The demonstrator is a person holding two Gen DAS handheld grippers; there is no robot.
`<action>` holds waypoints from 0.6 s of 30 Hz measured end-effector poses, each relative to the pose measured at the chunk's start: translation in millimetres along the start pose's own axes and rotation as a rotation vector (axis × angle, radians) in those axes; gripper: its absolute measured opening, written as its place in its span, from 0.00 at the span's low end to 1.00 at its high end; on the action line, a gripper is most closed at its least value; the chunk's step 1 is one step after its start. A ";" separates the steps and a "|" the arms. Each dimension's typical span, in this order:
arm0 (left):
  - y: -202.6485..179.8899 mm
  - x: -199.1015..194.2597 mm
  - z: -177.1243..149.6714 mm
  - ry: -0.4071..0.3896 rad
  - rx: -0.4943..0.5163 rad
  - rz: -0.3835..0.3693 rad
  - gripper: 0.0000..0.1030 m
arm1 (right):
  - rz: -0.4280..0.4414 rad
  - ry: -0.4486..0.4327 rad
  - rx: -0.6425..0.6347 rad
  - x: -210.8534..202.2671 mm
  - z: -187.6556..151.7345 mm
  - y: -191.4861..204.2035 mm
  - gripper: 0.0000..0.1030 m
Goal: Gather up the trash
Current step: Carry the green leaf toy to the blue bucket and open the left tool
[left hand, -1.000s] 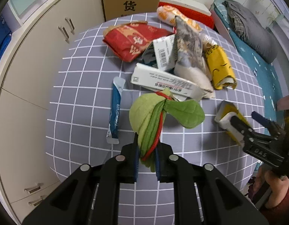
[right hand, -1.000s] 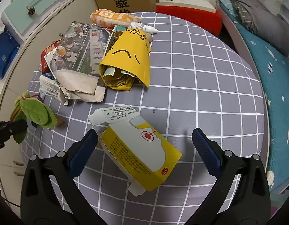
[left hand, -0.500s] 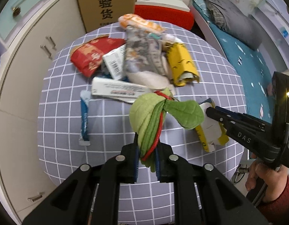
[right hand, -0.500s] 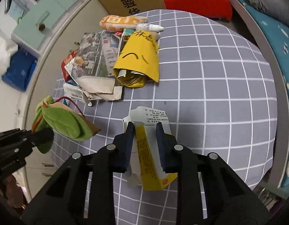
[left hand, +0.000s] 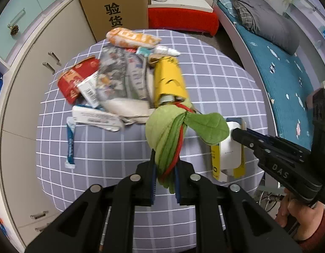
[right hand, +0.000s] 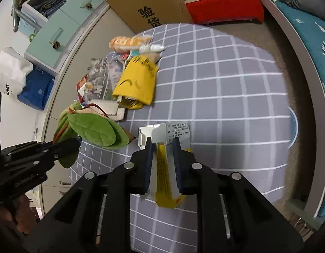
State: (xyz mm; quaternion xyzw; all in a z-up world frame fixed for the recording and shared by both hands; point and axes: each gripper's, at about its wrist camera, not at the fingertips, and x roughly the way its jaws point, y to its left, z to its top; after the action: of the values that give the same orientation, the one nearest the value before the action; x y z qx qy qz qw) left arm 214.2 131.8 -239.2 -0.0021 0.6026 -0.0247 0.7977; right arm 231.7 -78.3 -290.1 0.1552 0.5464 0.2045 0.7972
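Now left claw clamped on green leaf-shaped cloth, right claw gripping yellow carton

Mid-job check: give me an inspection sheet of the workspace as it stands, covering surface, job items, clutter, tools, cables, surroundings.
Surface: table under grey checked cloth.
Job's things: yellow-white carton in right tool; yellow bag, red packet, orange wrapper, blue sachet, white box, printed paper piled at far left.
Clutter: green leaf pouch in left tool.
Tools: left tool and right tool both shut.
Cables: nothing seen.
Surroundings: cardboard box, cabinets, bed.
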 end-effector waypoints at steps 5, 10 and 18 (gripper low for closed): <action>-45.3 -3.3 18.7 -0.017 0.004 -0.015 0.13 | 0.025 -0.026 0.016 -30.7 17.0 -31.9 0.17; -88.7 -1.2 37.4 -0.024 0.032 -0.021 0.13 | 0.039 -0.062 0.034 -57.4 31.4 -63.3 0.17; -119.9 1.8 62.3 -0.030 0.027 0.006 0.13 | 0.036 -0.080 0.039 -72.3 45.8 -86.6 0.17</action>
State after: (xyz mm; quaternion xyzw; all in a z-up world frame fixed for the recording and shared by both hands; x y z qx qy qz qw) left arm 270.2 10.4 -219.9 0.0100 0.5901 -0.0303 0.8067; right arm 265.0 -190.4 -256.2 0.1885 0.5151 0.2016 0.8115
